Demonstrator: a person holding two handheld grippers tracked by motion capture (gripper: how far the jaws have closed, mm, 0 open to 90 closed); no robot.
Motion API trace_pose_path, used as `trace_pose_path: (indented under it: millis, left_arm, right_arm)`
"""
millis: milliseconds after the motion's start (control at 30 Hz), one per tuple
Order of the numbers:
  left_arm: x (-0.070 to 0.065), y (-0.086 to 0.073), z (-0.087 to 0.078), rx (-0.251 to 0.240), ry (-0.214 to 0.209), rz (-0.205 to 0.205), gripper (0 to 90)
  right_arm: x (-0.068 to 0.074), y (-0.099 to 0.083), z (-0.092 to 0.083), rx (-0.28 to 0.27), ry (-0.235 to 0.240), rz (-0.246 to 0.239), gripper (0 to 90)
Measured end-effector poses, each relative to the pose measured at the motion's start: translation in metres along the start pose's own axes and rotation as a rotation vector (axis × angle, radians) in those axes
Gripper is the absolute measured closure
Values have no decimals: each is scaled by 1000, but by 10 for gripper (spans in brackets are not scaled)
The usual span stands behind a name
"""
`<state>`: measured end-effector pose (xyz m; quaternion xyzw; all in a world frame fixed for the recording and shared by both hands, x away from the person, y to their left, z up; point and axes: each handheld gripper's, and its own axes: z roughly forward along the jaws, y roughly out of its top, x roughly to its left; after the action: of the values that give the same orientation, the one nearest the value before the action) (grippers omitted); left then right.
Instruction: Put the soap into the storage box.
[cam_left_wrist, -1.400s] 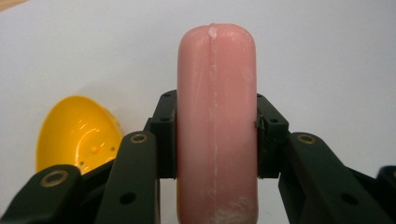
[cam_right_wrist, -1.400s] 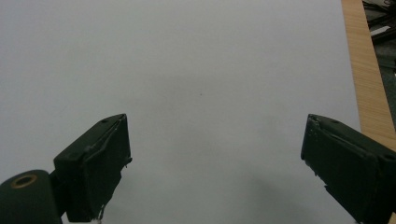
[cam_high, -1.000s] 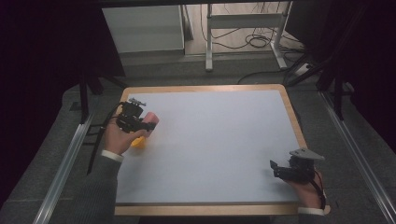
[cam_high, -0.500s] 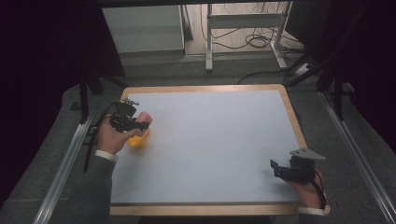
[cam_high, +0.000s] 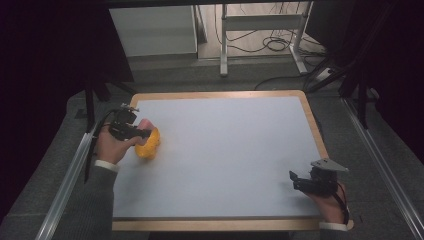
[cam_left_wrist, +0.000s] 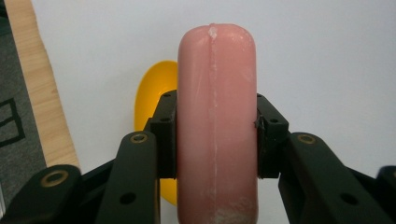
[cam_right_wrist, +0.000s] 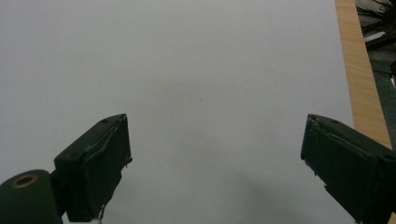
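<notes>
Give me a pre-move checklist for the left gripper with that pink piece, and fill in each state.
1. Grip: the left gripper has both pads pressed on the sides of the pink sausage-shaped piece: ok.
2. Piece centred between the jaws in the left gripper view: ok.
3. What lies underneath: a yellow object sits right below the piece; whether they touch: cannot tell.
4. White table surface ahead of the left gripper bare: ok.
5. Right gripper rests far off near the table's front right corner, jaws apart with nothing between: ok.
</notes>
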<state>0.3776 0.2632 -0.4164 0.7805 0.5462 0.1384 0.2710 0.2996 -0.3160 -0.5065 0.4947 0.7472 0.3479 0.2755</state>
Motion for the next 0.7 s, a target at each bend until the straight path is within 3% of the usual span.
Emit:
trace_pose_path:
  millis: [700]
  left_arm:
    - [13, -9, 44, 93, 22, -51, 601]
  right_arm:
    - [0, -1, 2, 11, 1, -4, 81]
